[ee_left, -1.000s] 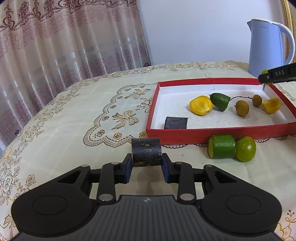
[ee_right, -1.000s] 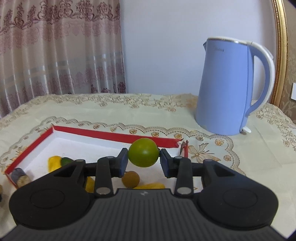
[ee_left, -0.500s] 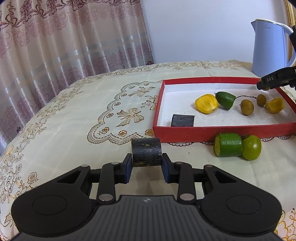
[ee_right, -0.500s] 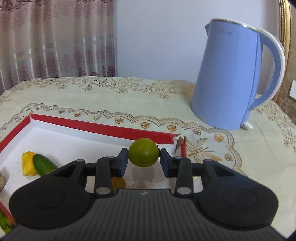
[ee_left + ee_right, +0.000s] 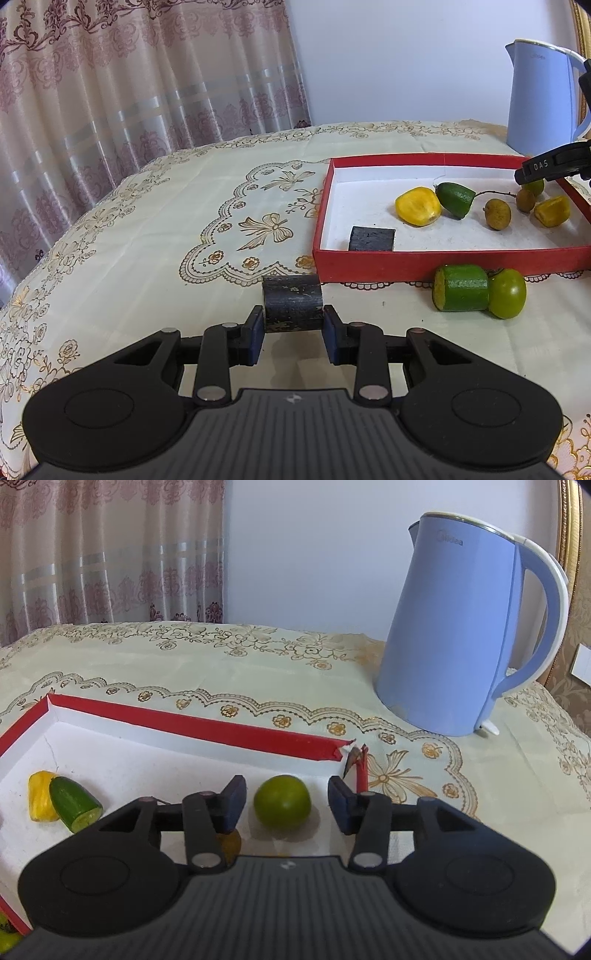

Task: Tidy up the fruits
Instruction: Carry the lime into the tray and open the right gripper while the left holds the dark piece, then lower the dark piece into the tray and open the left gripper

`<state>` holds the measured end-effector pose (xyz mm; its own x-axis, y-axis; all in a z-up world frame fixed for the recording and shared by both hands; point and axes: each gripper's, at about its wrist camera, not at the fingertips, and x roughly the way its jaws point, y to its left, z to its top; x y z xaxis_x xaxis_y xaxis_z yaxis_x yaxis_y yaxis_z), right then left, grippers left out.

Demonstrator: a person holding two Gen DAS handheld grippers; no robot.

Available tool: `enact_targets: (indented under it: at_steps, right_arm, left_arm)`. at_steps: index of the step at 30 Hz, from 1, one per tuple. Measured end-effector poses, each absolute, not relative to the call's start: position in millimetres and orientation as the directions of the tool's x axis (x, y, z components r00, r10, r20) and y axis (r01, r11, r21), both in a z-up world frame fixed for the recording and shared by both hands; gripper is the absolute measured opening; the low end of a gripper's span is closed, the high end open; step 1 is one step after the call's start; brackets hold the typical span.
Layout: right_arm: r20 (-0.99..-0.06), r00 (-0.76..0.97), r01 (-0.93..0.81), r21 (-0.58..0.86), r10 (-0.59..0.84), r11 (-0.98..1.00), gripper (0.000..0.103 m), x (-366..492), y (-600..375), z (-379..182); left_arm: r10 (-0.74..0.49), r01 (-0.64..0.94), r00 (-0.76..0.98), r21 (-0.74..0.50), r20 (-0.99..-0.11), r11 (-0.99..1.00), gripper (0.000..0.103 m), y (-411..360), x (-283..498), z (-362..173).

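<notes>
My left gripper (image 5: 292, 326) is shut on a dark cylindrical piece (image 5: 291, 303), held just left of the red tray's front corner (image 5: 443, 260). In the tray lie a second dark piece (image 5: 372, 239), a yellow chunk (image 5: 418, 205), a green piece (image 5: 455, 195) and small brown fruits (image 5: 497, 214). My right gripper (image 5: 286, 803) hovers over the tray's far right corner (image 5: 221, 731); its jaws are opening and a round green fruit (image 5: 282, 806) rests between them on the white floor, touching neither pad. The right gripper's tip (image 5: 550, 166) shows in the left wrist view.
A green cylinder (image 5: 463, 288) and a round green fruit (image 5: 508, 293) lie on the tablecloth in front of the tray. A blue kettle (image 5: 461, 635) stands behind the tray's right corner. Curtains hang at the far left.
The right gripper's jaws have spread and let go of the round green fruit, which now sits on the tray floor. The left gripper still holds the dark piece in place.
</notes>
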<state>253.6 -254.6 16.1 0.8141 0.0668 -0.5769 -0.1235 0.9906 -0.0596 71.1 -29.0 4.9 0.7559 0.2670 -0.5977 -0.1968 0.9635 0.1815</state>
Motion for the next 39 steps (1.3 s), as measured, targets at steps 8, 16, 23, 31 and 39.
enact_targets:
  at_steps: [8,16,23,31,39]
  right_arm:
    - [-0.503,0.857,-0.165,-0.059,0.113,0.985,0.049,208,-252,30]
    - [-0.364,0.896,-0.253,0.052,0.254,0.966,0.064,120,-245,31]
    - [-0.203,0.936,-0.284,0.045,0.287,0.958,0.078,84,-237,23]
    - [-0.201,0.925,-0.310,0.087,0.322,0.947,0.101,86,-244,21]
    - [-0.154,0.955,-0.242,0.098,0.255,0.965,0.103,78,-253,20]
  left_arm:
    - [0.265,-0.200,0.752,0.174,-0.603,0.964,0.032,-28,70,5]
    - [0.258,-0.199,0.752,0.165,-0.606,0.966,0.032,-30,71,5]
    - [0.246,-0.183,0.759,0.165,-0.603,0.969,0.032,-37,72,10]
    - [0.232,-0.154,0.784,0.181,-0.576,0.971,0.032,-52,81,24]
    - [0.229,-0.132,0.807,0.213,-0.544,0.968,0.032,-68,103,40]
